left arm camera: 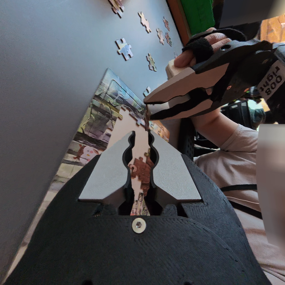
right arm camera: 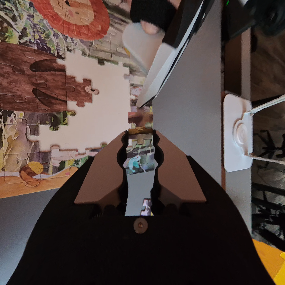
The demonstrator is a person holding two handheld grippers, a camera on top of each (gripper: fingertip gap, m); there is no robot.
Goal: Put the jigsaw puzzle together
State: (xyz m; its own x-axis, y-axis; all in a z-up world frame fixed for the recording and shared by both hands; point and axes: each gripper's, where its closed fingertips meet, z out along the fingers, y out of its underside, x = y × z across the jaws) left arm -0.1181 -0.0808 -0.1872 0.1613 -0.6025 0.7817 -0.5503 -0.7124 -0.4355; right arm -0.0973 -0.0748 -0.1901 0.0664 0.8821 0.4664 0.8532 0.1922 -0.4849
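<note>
Jigsaw puzzle (right arm camera: 46, 86): partly assembled, flat on the grey desk (left arm camera: 46, 61); fills the 9 to 12 o'clock part of the right wrist view.
Right claw (right arm camera: 140, 133): jaws closed to the width of one piece, tips clamped on a brown-and-tan puzzle piece (right arm camera: 140, 131) held by its edges. In the left wrist view the same claw (left arm camera: 148, 108) comes in from 2 o'clock with the piece (left arm camera: 147, 118) hanging edge-on at its tips.
Held piece, position: over the puzzle's border strip, at the 3 o'clock side of the bare gap; whether it touches the board cannot be told.
Left claw (left arm camera: 141, 132): jaws a little apart, nothing between them; tips just beside the held piece. In the right wrist view it slants down from 1 o'clock, tip (right arm camera: 139, 105) at the puzzle's edge just above the held piece.
Done: lion (right arm camera: 72, 13) at 11 o'clock, brown animal body (right arm camera: 30, 80) at 9 o'clock, foliage and most of the border joined.
Left: a large pale gap (right arm camera: 98, 98) at the centre, spanning several pieces.
Loose pieces (left arm camera: 124, 48): at least seven scattered on the desk at 12 to 1 o'clock in the left wrist view, well apart from the board; one more (right arm camera: 147, 207) shows under the right claw.
Judgement: well over half complete; the held piece awaits seating, then the loose ones.
</note>
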